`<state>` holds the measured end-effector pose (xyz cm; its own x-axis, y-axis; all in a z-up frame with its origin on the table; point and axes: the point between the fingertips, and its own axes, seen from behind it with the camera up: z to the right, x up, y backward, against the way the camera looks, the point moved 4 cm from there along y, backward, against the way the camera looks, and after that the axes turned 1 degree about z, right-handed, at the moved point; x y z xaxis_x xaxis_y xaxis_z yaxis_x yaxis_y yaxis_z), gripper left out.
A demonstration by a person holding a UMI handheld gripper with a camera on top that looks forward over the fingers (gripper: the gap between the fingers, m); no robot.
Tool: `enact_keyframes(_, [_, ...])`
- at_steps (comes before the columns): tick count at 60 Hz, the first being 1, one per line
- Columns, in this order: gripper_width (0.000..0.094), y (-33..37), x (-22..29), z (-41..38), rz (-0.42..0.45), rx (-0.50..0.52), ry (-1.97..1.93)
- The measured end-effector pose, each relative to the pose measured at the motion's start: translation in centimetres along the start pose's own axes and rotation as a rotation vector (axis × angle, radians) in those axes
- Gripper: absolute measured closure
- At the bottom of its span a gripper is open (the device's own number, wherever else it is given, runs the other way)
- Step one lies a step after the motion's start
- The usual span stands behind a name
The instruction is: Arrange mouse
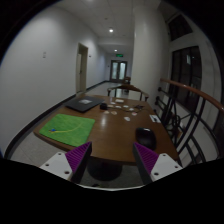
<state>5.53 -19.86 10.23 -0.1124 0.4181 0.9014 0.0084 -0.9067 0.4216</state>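
Hand-held gripper (pixel 112 160) is poised above the near edge of a long brown wooden table (pixel 112 128), its two fingers spread wide with nothing between them; the purple pads (pixel 76 158) face one another across an open gap. A small dark rounded computer mouse (pixel 146 137) lies on the table towards the right-hand edge, just ahead of the right finger and slightly outboard of the gap, apart from both fingers. A green rectangular mat (pixel 66 127) lies on the left part of the table, ahead of the left finger and well apart from the mouse. Further along the surface sit a dark flat laptop-like object (pixel 82 103) and several small pale items (pixel 122 107) too small to identify. A wooden handrail (pixel 195 93) runs along the right side. Risks, as judged from this position: the mouse is not centred between the fingers, so a straight advance would likely bring the right finger onto its top or side and nudge it rather than straddle it; given its nearness to the table edge, a push outward could send it off. Its smooth curved shell may also slip from a poorly squared grip. As to pose, the gripper is held roughly level, pointing along the length of the table, raised above the surface and angled slightly downward.
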Motion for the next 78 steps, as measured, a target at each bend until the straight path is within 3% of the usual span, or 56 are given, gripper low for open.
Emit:
enact_keyframes(15, [0.0107, -6.7, -1.7, 10.7, 0.007, -0.194, -0.035])
enact_keyframes(31, [0.0127, -14.0, -1.6, 16.5, -0.045, -0.277, -0.056])
enact_keyframes(41, [0.0231, -18.3, -0.1, 18.2, -0.056, -0.307, -0.057])
enact_keyframes(46, [0.059, -20.1, 0.2, 18.7, -0.069, -0.316, -0.042])
enact_keyframes(47, [0.061, -20.3, 0.2, 18.9, -0.068, -0.328, -0.031])
enact_keyframes(55, [0.0626, -20.9, 0.3, 19.5, -0.055, -0.374, -0.158])
enact_keyframes(65, [0.0615, -21.3, 0.1, 19.5, -0.038, -0.325, -0.28])
enact_keyframes(70, [0.0736, -20.9, 0.8, 19.7, -0.026, -0.326, -0.221])
enact_keyframes(74, [0.0777, -20.2, 1.4, 19.5, -0.031, -0.333, -0.269])
enact_keyframes(78, [0.0781, -18.4, 5.0, 17.9, 0.069, -0.32, -0.263])
